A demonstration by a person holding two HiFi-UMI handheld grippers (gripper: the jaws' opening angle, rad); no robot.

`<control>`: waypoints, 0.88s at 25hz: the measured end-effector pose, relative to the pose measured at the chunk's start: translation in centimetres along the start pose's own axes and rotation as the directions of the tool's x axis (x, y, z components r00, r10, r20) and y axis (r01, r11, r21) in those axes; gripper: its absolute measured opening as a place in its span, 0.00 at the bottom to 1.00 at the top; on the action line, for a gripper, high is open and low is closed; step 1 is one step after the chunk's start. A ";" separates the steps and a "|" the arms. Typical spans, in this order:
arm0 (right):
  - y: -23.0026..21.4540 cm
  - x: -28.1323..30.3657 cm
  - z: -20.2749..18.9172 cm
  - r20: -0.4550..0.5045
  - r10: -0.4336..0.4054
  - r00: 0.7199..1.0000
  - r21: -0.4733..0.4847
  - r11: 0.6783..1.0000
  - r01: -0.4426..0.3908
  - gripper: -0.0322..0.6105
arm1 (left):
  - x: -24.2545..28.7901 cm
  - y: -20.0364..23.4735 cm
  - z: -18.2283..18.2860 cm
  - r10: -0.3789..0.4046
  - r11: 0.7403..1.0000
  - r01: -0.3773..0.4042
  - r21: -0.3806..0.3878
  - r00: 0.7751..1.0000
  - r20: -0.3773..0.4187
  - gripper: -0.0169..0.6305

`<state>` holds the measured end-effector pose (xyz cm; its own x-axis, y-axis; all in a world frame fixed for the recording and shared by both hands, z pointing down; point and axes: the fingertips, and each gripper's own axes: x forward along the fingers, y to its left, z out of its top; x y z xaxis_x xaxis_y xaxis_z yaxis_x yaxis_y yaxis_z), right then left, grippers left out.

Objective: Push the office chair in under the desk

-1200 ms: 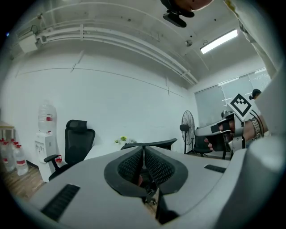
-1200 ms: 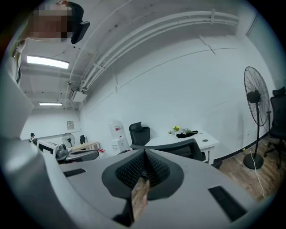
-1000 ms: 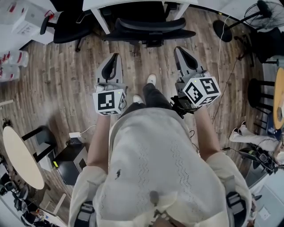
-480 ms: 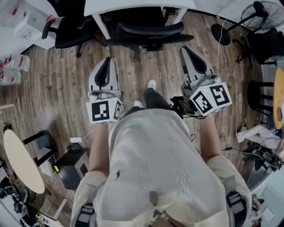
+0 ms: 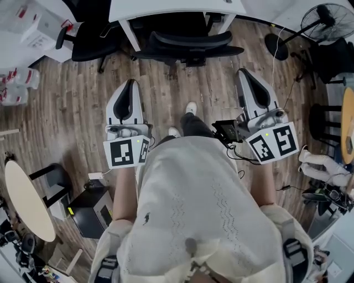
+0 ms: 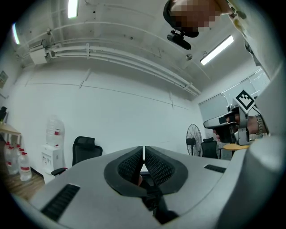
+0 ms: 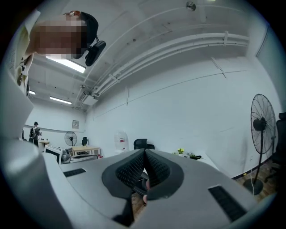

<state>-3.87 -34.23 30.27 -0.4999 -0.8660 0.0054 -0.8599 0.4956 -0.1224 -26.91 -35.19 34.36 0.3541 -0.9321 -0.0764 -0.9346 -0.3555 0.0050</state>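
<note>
The black office chair (image 5: 191, 41) stands at the top of the head view, its seat tucked under the white desk (image 5: 166, 8) and its backrest facing me. My left gripper (image 5: 130, 84) is held level over the wooden floor, short of the chair and to its left, shut and empty. To the right, my right gripper (image 5: 245, 73) is also level, shut, with nothing held. Neither touches the chair. In the left gripper view the pads (image 6: 134, 162) meet at the tip; in the right gripper view the pads (image 7: 134, 167) also meet.
A second black chair (image 5: 83, 36) stands at the desk's left end, with water bottles (image 5: 15, 83) by the left wall. A standing fan (image 5: 326, 16) and cables are at the right. A round table (image 5: 25, 199) and a black box (image 5: 91, 207) stand to my left.
Both grippers have risen toward the camera and drawn back from the chair, spreading a little wider apart. The chair stays under the desk. Both pairs of jaws stay shut.
</note>
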 end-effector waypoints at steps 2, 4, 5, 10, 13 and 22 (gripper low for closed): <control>0.3 -0.3 -0.4 -0.003 -0.019 1.000 -0.001 1.000 0.019 0.06 | -0.7 0.4 0.0 0.007 1.000 -0.007 -0.003 1.000 -0.005 0.08; 0.2 -0.5 -1.1 -0.004 -0.046 0.999 0.020 0.999 0.046 0.06 | -1.1 0.6 -0.2 0.010 1.000 -0.010 -0.008 1.000 -0.012 0.08; 0.0 -0.6 -1.4 -0.005 -0.060 0.998 0.035 0.998 0.060 0.06 | -1.2 0.6 -0.4 0.010 1.000 -0.010 -0.010 1.000 -0.016 0.08; -0.9 -1.0 -2.0 -0.002 -0.100 0.995 0.078 0.992 0.100 0.06 | -1.2 0.5 -0.8 0.009 1.000 -0.009 -0.010 1.000 -0.027 0.08; -1.1 -0.9 -1.9 -0.005 -0.105 0.994 0.075 0.992 0.105 0.06 | -1.1 0.5 -0.6 0.008 1.000 -0.009 -0.010 1.000 -0.027 0.08; -1.0 -0.5 -2.5 -0.022 -0.102 0.995 0.073 0.992 0.103 0.06 | -1.0 -0.1 -1.5 -0.004 1.000 0.004 0.006 0.999 -0.046 0.08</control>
<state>-2.99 -34.10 32.92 -0.4122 -0.9102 0.0395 -0.8969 0.3978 -0.1933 -27.13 -34.30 35.91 0.3587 -0.9329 -0.0306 -0.9334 -0.3589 -0.0009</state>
